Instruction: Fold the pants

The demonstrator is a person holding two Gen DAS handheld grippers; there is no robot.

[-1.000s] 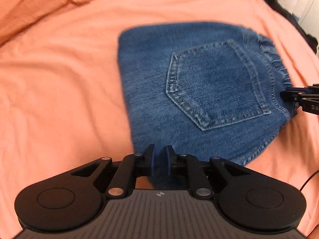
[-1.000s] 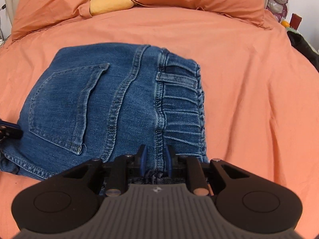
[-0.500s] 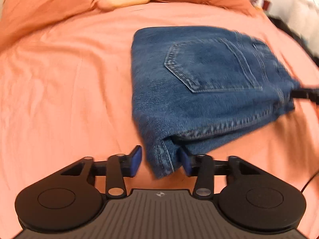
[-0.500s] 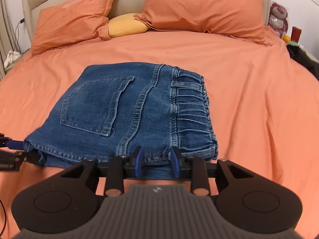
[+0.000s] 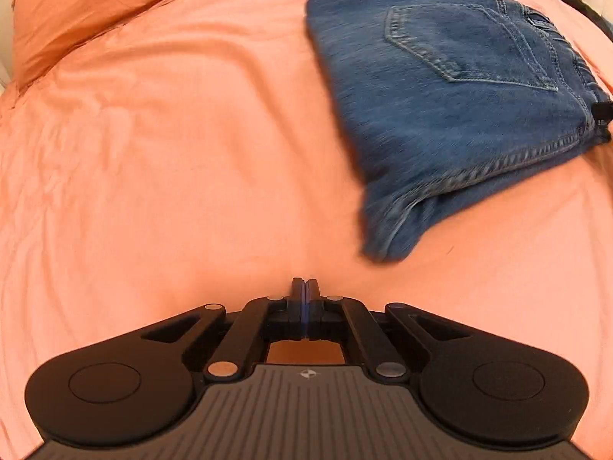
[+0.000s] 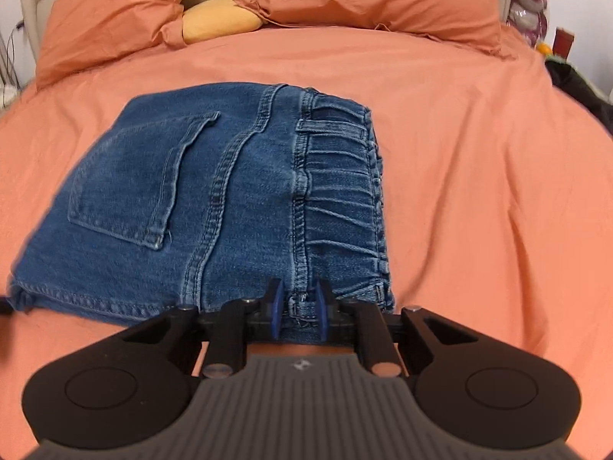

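The blue denim pants [image 6: 230, 199] lie folded into a compact stack on the orange bed sheet [image 6: 479, 153], back pocket up, elastic waistband to the right. They also show in the left wrist view [image 5: 452, 88] at the upper right. My left gripper [image 5: 305, 287] is shut and empty, hovering over bare sheet to the left of and nearer than the pants' corner. My right gripper [image 6: 299, 303] has its jaws around the near edge of the waistband, closed on the denim. Its tip shows at the right edge of the left wrist view [image 5: 603, 109].
Two orange pillows [image 6: 375, 0] and a yellow cushion [image 6: 218, 19] lie at the head of the bed. A dark item [image 6: 586, 88] and small things sit off the right side. Bare sheet [image 5: 153, 153] spreads left of the pants.
My left gripper let go of the pants' corner, pulled back to the left and closed empty. My right gripper narrowed on the waistband edge and came closer to the pants.
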